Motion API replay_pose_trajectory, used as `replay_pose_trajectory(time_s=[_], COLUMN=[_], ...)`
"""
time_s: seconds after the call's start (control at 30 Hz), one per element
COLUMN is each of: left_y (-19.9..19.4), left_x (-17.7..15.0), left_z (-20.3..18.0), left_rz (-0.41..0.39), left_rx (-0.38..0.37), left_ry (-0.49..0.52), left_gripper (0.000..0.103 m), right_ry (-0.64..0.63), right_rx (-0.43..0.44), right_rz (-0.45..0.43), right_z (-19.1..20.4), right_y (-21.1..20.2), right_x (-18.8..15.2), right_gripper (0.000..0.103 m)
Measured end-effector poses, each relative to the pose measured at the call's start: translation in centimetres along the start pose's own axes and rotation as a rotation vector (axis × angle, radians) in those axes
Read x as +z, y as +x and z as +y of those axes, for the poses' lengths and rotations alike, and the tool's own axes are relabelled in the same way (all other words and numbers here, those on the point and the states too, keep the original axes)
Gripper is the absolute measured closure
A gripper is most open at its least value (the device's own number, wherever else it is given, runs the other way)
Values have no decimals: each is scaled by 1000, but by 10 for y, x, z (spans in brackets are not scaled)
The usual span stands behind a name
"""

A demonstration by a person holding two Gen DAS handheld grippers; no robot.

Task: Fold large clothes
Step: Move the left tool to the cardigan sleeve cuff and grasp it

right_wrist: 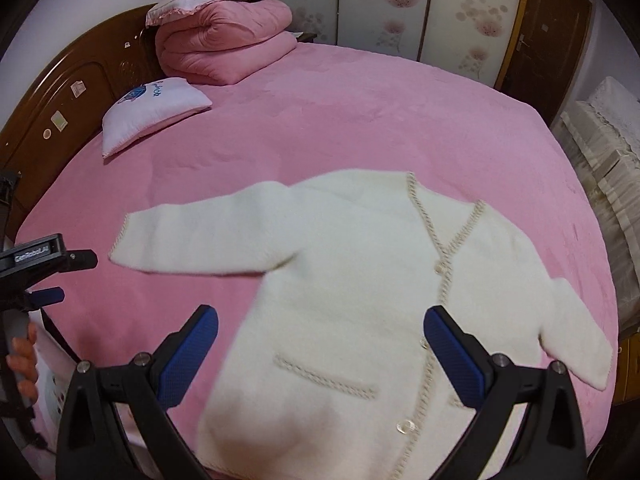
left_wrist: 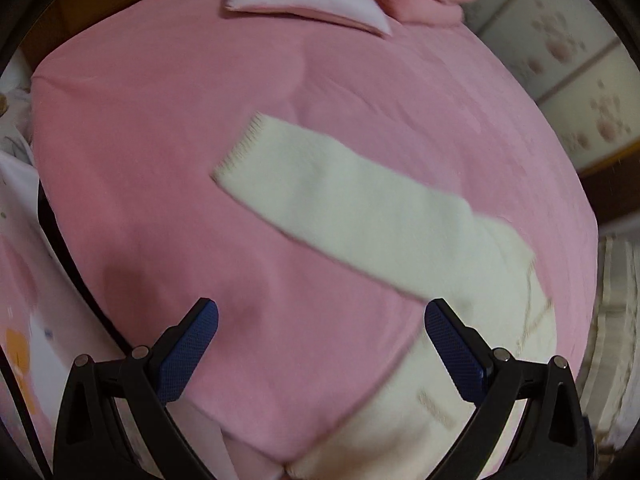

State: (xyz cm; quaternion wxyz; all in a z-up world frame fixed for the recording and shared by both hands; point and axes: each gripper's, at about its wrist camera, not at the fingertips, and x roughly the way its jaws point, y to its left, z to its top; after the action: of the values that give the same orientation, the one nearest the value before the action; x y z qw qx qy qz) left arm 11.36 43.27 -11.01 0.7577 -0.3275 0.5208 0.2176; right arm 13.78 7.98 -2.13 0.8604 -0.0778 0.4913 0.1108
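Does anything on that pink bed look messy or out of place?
Nothing looks damaged or spilled. The white cardigan lies flat and buttoned on the pink bed, one sleeve stretched sideways, the other angled down. It is simply not folded yet.

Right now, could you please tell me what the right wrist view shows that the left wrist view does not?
Only the right wrist view shows the whole cream knitted cardigan lying flat with its buttoned front, braided pocket trim and far sleeve, plus the left gripper seen from outside. Only the left wrist view shows the near sleeve's stitched cuff close up. Both show the pink bedsheet, the white printed pillow, the folded pink quilt, and open blue-padded fingers.
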Motion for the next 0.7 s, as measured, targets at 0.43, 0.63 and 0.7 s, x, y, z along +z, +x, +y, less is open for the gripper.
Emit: replay_pose_trajectory(time_s=[0.43,0.63,0.7], left_y=[150,198,205], left_x=[84,98,99], left_z=[116,122,123], left_rz=[66,92,93], left_rx=[33,-88,-122], left_ry=[-272,-299,-322], left_gripper=[41,43,43], right_ry=[-120,36,78], right_rx=[94,16,-11], right_rz=[281,411,427], right_z=[60,25,12], right_y=[59,86,92], right_x=[-2,-15,-15], right_gripper=[0,0,0])
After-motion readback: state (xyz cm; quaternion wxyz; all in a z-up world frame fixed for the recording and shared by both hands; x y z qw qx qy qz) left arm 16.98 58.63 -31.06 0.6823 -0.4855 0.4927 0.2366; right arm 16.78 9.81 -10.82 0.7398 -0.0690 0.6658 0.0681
